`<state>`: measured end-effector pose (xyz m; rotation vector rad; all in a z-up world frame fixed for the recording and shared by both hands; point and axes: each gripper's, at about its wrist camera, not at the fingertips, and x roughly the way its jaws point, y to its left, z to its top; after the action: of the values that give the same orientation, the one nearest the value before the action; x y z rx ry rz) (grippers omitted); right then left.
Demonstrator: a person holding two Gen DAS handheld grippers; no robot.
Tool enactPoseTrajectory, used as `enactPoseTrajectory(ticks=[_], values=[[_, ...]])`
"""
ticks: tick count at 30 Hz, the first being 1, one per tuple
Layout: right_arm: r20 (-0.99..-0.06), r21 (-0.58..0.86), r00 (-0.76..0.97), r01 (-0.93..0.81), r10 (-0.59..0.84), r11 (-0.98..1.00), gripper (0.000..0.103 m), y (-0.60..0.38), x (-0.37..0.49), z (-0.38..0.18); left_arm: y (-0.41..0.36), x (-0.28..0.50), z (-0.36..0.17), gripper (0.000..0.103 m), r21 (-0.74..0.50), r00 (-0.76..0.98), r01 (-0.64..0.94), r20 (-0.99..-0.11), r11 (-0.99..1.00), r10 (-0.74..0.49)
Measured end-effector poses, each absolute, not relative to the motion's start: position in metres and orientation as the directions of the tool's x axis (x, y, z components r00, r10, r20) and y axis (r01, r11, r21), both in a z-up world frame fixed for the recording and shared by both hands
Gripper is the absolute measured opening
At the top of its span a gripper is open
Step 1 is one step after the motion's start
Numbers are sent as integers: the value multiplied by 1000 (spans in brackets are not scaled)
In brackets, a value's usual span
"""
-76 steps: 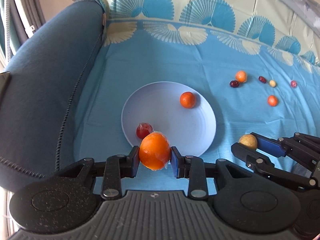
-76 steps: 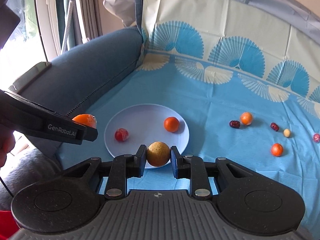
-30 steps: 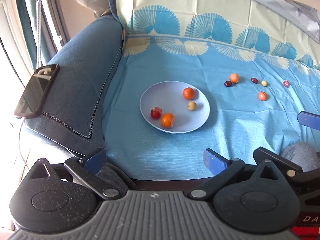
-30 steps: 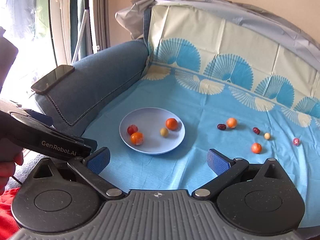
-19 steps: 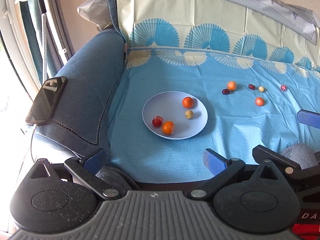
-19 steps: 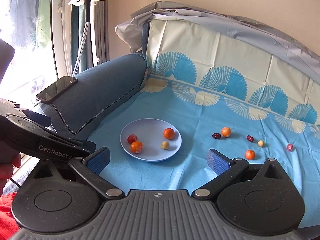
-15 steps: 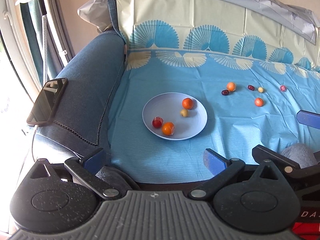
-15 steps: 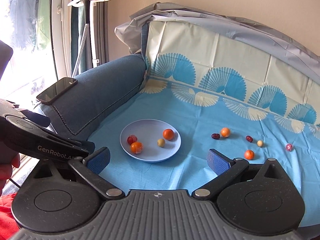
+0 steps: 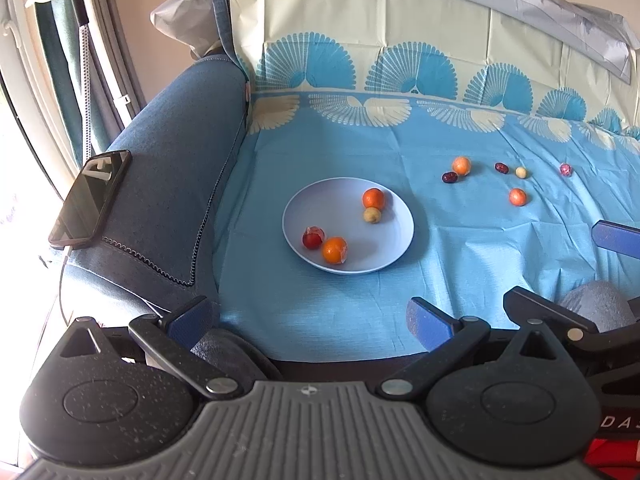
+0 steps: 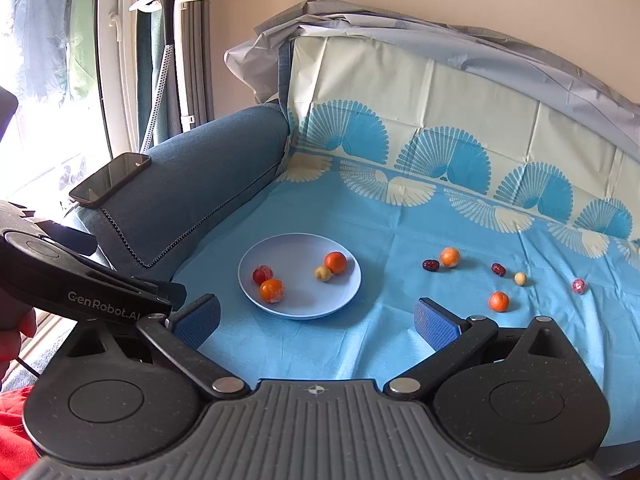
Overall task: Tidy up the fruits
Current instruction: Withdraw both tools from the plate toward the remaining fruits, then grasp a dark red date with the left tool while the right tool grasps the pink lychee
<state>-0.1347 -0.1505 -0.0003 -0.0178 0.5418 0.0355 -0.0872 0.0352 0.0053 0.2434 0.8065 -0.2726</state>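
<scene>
Blue fan-print cloth drapes the sofa seat, smooth, with open room around the round pale plate. Four small fruits sit on it; six more lie scattered right. Both my left gripper and right gripper have jaws spread wide, empty.

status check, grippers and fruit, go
Left gripper and right gripper open, empty. Plate holds four fruits; six remain on blue cloth. Nothing in the way.
</scene>
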Motion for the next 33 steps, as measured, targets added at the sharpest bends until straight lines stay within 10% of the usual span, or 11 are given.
enactPoseTrajectory(ticks=[33], values=[[-555, 87, 780, 400, -289, 912, 102, -345, -66, -44, -142, 38, -32, 103, 120, 590, 505, -771, 855, -240]])
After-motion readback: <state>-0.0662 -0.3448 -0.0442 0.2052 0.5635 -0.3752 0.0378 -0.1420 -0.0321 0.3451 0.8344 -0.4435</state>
